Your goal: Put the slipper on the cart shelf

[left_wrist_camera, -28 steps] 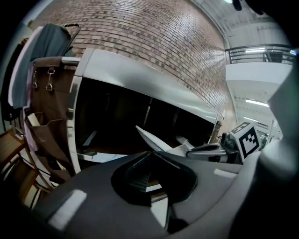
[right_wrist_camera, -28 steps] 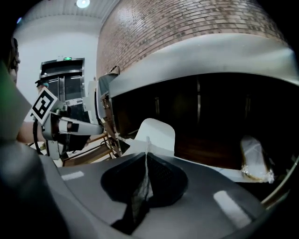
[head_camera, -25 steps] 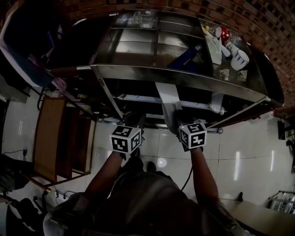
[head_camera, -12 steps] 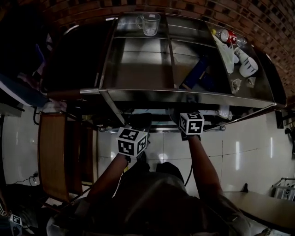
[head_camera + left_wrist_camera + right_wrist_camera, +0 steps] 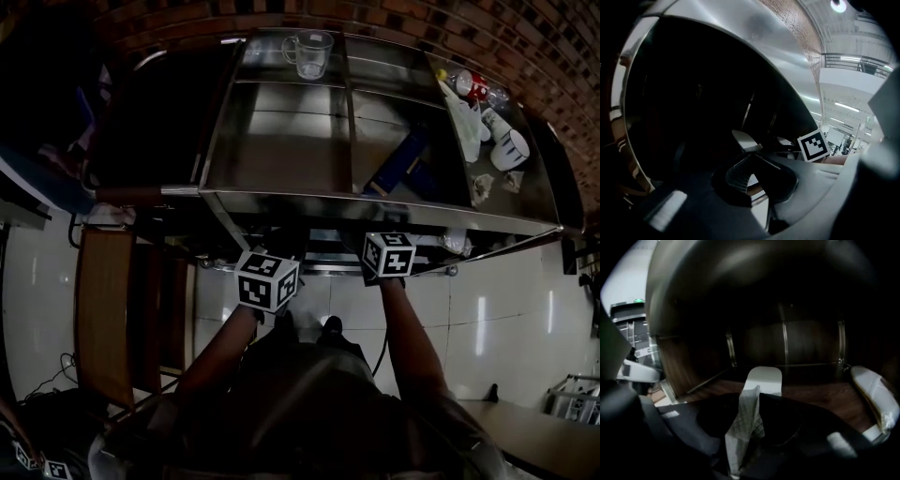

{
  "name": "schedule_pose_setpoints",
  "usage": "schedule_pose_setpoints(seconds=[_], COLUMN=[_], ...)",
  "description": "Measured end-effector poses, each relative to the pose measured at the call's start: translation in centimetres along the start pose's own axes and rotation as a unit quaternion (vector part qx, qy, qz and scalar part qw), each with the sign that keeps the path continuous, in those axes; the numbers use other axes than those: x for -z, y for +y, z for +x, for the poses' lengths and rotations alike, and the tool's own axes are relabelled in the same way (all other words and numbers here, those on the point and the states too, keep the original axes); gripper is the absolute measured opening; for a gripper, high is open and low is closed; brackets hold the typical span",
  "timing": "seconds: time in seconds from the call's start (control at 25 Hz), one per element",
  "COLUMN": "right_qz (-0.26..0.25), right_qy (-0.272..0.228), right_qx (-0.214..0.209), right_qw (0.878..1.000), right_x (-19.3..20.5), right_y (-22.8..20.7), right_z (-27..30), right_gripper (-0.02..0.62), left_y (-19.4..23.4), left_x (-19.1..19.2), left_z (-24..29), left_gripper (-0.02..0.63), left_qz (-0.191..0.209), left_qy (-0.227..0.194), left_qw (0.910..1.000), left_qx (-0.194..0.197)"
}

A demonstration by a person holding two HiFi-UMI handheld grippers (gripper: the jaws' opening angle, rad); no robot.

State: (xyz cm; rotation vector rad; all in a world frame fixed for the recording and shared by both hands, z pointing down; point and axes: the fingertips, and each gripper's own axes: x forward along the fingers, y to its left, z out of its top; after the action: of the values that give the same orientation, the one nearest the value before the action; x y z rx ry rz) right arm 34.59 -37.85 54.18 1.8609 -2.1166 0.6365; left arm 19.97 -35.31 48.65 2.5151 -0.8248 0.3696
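A white slipper [image 5: 762, 378] lies on the brown lower shelf [image 5: 825, 399] of the steel cart [image 5: 375, 202]. Its checkered upper [image 5: 746, 420] stands between the jaws of my right gripper [image 5: 751, 405], which are opening. A second white slipper [image 5: 876, 397] lies on the same shelf to the right. In the left gripper view the first slipper [image 5: 745, 140] shows just past my left gripper [image 5: 754, 174], which is open with nothing between its fingers. In the head view both marker cubes, the left gripper [image 5: 266, 279] and the right gripper [image 5: 389, 255], sit at the cart's front edge with the jaws hidden beneath its top.
On the cart's top stand a glass mug [image 5: 309, 52], a blue object [image 5: 398, 164] and white cups and bottles [image 5: 511, 148] at the right end. A wooden rack [image 5: 103, 309] stands left of the cart. White floor tiles [image 5: 506, 319] lie below.
The white slipper, seen a second ago sticking out in front of the right gripper, has gone under the cart's top. Both marker cubes moved closer to the cart's edge.
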Motion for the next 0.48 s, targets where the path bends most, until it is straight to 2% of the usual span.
schedule_pose_setpoints(seconds=[0.24,0.4,0.48], right_qz=[-0.01,-0.012,-0.013], right_qy=[-0.034,-0.059,-0.069], right_qx=[-0.06,-0.101,-0.135], right_qw=[0.998,0.993,0.988], right_x=[-2.3,-3.5,-4.1], right_y=[2.2,4.0,5.3], right_z=[-5.6,-9.5,-11.0], right_gripper=[0.104,0.0,0.0], left_y=[-2.6,-4.4,-5.3], left_x=[-0.8,-0.8,-1.2], left_z=[0.2,0.2,0.0], left_gripper=[0.008,0.008,0.008], left_qz=[0.006,0.014,0.021], left_qy=[-0.005,-0.003,-0.007], left_qw=[1.0,0.9999,0.9997], left_qx=[0.0,0.004,0.008])
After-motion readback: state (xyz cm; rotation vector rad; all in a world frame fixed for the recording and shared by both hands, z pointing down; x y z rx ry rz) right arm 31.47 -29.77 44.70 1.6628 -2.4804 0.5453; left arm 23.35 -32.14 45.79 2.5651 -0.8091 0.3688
